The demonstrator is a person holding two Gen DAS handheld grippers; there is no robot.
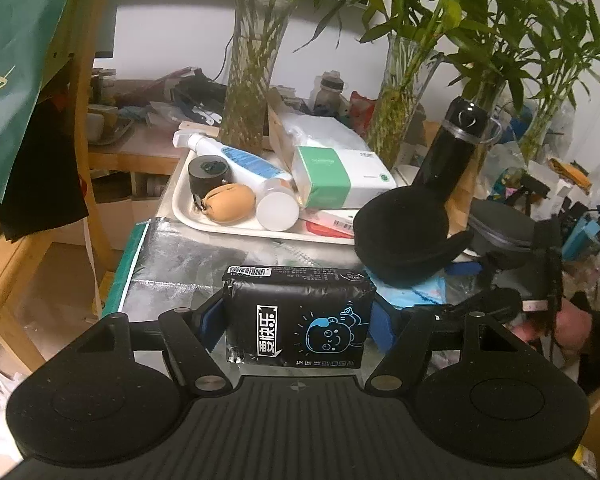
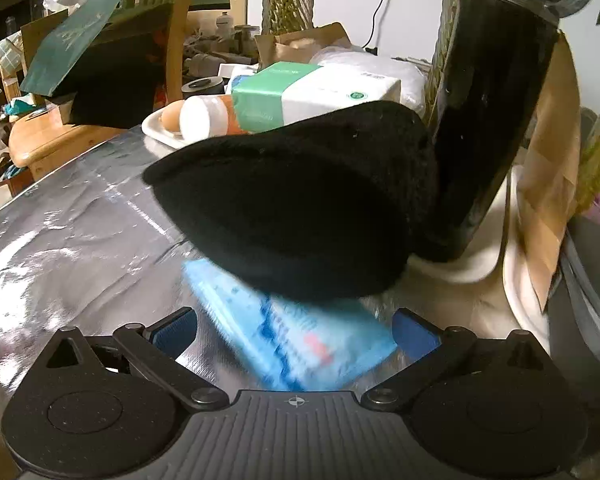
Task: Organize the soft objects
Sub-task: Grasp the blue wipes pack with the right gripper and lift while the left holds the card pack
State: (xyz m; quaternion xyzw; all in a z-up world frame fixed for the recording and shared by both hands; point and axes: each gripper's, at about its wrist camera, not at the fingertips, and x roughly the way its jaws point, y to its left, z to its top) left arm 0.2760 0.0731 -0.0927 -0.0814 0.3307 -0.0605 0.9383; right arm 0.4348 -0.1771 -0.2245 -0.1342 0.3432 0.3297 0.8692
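Left gripper [image 1: 296, 320] clamps a black tissue pack [image 1: 298, 316]; right gripper [image 2: 296, 330] gapes over a blurred blue packet [image 2: 296, 344], half hidden under a black hat [image 2: 300, 204].

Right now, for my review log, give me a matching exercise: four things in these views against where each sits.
1. black tissue pack with blue cartoon face
2. tan oval pouch
3. black fuzzy earmuffs
4. light blue flat packet

a. on white tray
b. against black bottle
c. between open right gripper fingers
d. clamped in left gripper

1-d, 2-a, 3-b, 4-c
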